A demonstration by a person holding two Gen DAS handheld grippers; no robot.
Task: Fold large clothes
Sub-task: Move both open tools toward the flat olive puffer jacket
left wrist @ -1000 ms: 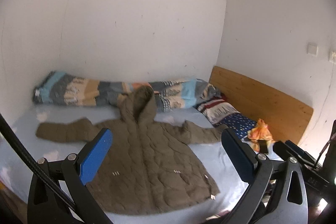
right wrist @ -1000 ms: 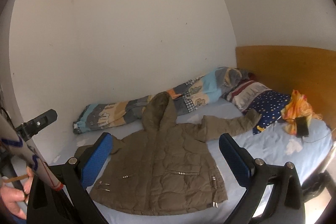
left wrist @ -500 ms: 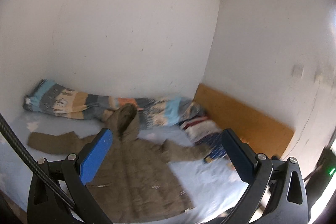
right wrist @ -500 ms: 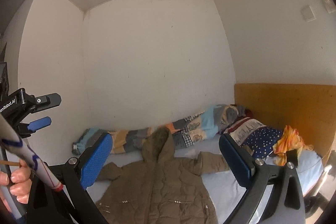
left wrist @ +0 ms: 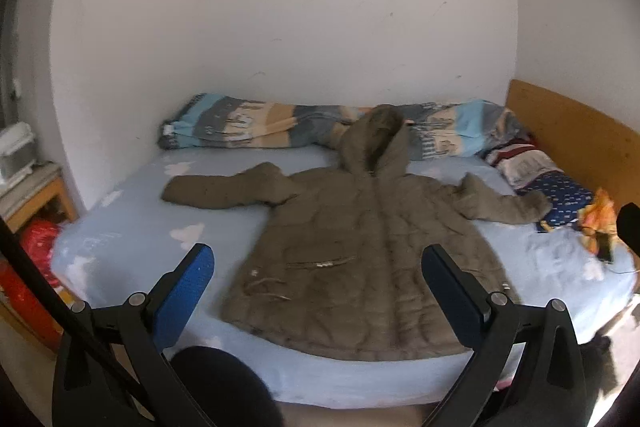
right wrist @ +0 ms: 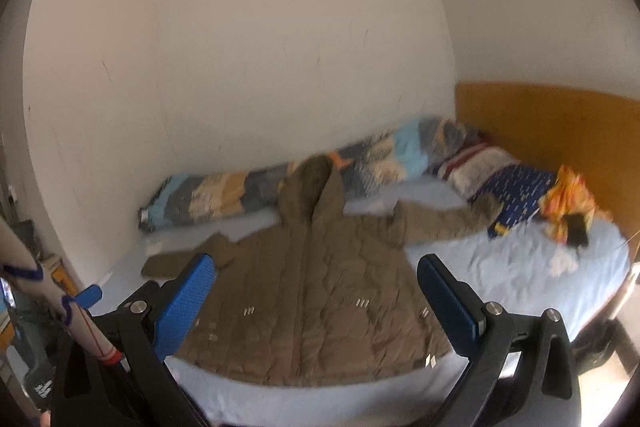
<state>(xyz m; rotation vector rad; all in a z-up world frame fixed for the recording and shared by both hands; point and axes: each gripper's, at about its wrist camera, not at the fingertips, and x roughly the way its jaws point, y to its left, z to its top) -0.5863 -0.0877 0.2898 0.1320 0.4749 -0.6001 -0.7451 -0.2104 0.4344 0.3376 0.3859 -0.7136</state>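
Both wrist views have tipped back down from the wall toward the bed, and I hold my left gripper (left wrist: 316,291) and right gripper (right wrist: 314,301) wide open, empty. Beyond them the olive-brown quilted hooded coat (left wrist: 360,243) lies flat on the pale blue bed sheet (left wrist: 132,227), sleeves spread. I judge no fold is made yet; everything remains.

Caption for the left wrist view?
Open left gripper faces a brown hooded coat spread flat on the blue-sheeted bed.
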